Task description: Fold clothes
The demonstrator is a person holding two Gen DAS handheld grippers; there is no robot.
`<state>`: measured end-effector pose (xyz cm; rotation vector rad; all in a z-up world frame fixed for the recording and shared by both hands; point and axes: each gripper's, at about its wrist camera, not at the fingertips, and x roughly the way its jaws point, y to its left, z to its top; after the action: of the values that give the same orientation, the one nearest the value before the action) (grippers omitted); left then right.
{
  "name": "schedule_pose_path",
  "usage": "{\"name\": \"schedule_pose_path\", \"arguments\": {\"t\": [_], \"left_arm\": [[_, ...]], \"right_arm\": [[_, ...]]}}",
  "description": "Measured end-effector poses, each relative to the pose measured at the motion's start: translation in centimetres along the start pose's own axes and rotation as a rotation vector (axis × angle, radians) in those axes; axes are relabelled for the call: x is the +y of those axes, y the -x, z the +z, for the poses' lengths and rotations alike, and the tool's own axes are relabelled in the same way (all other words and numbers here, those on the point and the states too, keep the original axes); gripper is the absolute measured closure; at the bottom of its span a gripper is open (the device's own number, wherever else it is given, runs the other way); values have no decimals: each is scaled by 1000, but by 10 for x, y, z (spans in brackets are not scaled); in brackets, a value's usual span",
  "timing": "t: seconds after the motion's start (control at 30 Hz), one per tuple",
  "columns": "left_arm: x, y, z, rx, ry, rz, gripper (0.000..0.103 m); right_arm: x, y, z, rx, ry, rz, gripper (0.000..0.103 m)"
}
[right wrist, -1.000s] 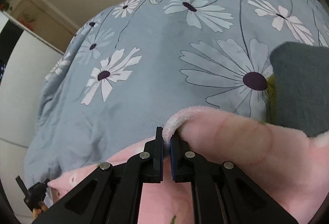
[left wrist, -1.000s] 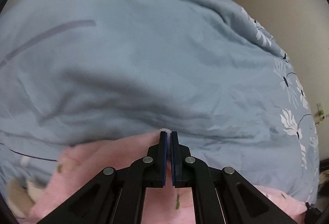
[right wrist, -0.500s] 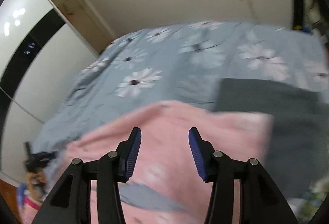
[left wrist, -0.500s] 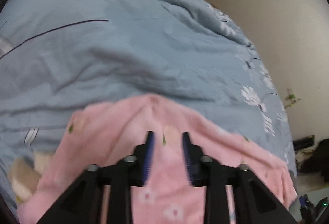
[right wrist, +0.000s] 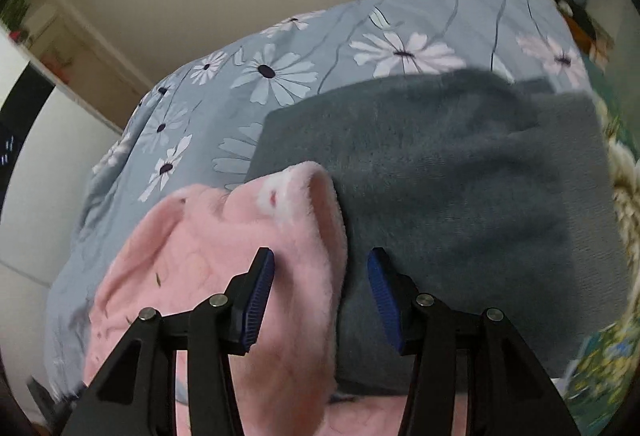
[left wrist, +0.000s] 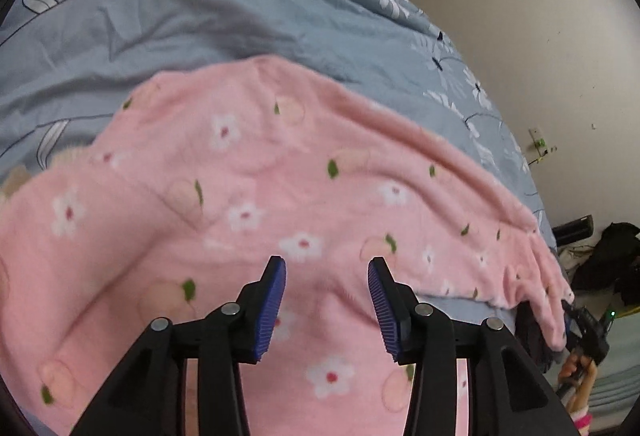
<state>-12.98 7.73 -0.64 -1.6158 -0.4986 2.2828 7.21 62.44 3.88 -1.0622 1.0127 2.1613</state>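
Note:
A pink fleece garment [left wrist: 248, 196] with white flowers and peach prints lies spread on the blue bed cover. My left gripper [left wrist: 326, 272] is open and empty just above its near part. In the right wrist view the same pink garment [right wrist: 248, 256] ends in a raised fold beside a folded dark grey garment [right wrist: 460, 176]. My right gripper [right wrist: 320, 264] is open and empty, its jaws standing over the pink fold's edge where it meets the grey garment.
The blue duvet [left wrist: 200, 8] with white daisies [right wrist: 280, 76] covers the bed. A beige wall [left wrist: 520, 16] runs along the bed's far side. Dark clutter [left wrist: 612, 260] lies on the floor at right. A white wardrobe [right wrist: 24, 172] stands at left.
Both grippers were shut on the pink garment's edge a second ago. Both have opened, let it go and drawn back; the garment now lies flat on the bed.

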Motion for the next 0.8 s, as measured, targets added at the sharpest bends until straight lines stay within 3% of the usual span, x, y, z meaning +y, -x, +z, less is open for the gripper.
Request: {"name": "schedule_pose_path", "arguments": {"t": [0.07, 0.13, 0.23, 0.3, 0.4, 0.53, 0.67, 0.8], "left_arm": [[-1, -2, -4, 9, 6, 9, 56], [0, -1, -2, 5, 11, 5, 56], [-1, 4, 2, -16, 0, 20, 56], [-2, 8, 4, -29, -10, 17, 56], [-2, 9, 5, -33, -21, 13, 55], [4, 6, 5, -12, -10, 14, 55], [16, 18, 4, -21, 4, 33, 55], [39, 43, -4, -55, 38, 59, 53]], "right_arm": [[0, -5, 0, 3, -13, 20, 85], [8, -4, 2, 10, 15, -3, 96], [24, 21, 13, -62, 91, -25, 97], [31, 50, 27, -171, 147, -50, 97], [29, 69, 56, -239, 155, -99, 97], [23, 26, 75, -164, 162, -212, 97], [11, -4, 74, -119, 111, -201, 97], [21, 14, 66, -164, 161, -196, 92]]}}
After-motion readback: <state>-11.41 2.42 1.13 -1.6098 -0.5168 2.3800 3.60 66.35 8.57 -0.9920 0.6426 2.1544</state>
